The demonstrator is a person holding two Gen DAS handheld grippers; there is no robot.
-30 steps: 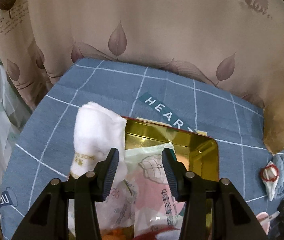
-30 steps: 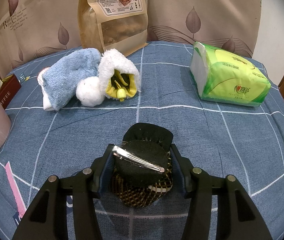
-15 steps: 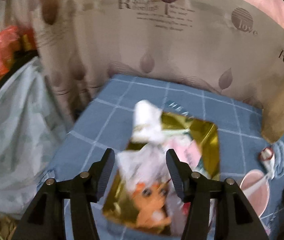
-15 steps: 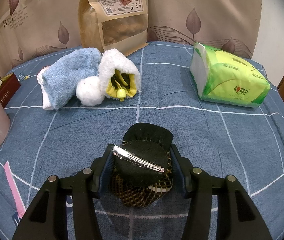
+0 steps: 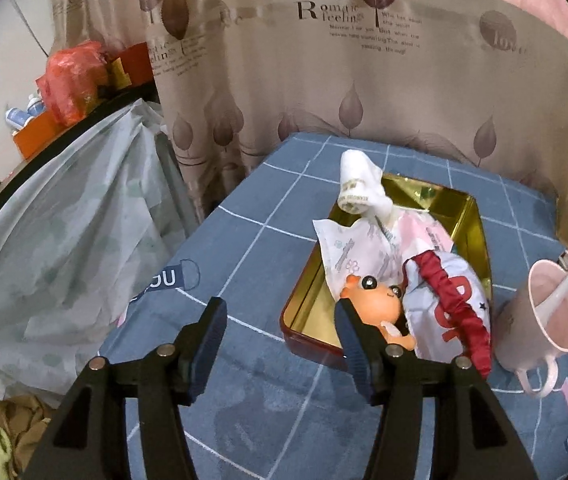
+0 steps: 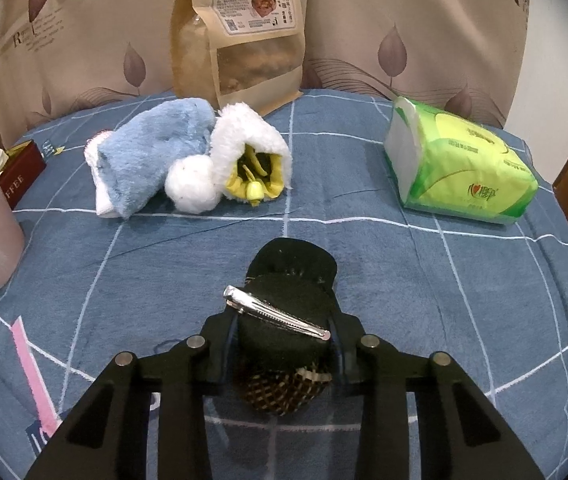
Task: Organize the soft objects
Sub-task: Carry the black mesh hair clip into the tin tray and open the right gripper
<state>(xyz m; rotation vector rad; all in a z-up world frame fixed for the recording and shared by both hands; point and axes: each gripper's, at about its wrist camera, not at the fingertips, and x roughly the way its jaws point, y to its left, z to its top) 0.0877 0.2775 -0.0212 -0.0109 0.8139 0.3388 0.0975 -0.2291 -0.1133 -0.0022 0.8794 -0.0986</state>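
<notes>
Left wrist view. My left tongs (image 5: 280, 330) stand apart with nothing between them; they have just been opening wider. They hang over bare blue checked cloth on the worktop (image 5: 244, 236), low in the frame. Right of centre sits the gold-lined tin (image 5: 470, 224), red outside, already loaded: a white sock (image 5: 358, 186) draped over its far rim, a printed tissue packet (image 5: 360, 246), an orange toy figure (image 5: 374, 306) and a white pouch with red trim (image 5: 450, 300) leaning out over the near edge. The toy sits just behind the right finger of these tongs. A pink mug (image 5: 550, 314) stands right of the tin. I judge this part of the sorting done, with the load loosely piled.

Right wrist view. My right tongs (image 6: 282, 340) have just been closing and now press on the black hair clip (image 6: 284, 320), a padded black piece with a silver clasp on top and a brown mesh net underneath. It sits low centre, squarely between the fingers, resting on the cloth as far as I can tell. Not yet gathered: the blue fleece sock (image 6: 152, 160) and the white fluffy pouch (image 6: 244, 156) with yellow lining, touching each other at upper left of centre; the green tissue pack (image 6: 464, 168) at upper right. A kraft snack bag (image 6: 244, 32) stands behind. My estimate: roughly halfway, with the clip next for the tin.
</notes>
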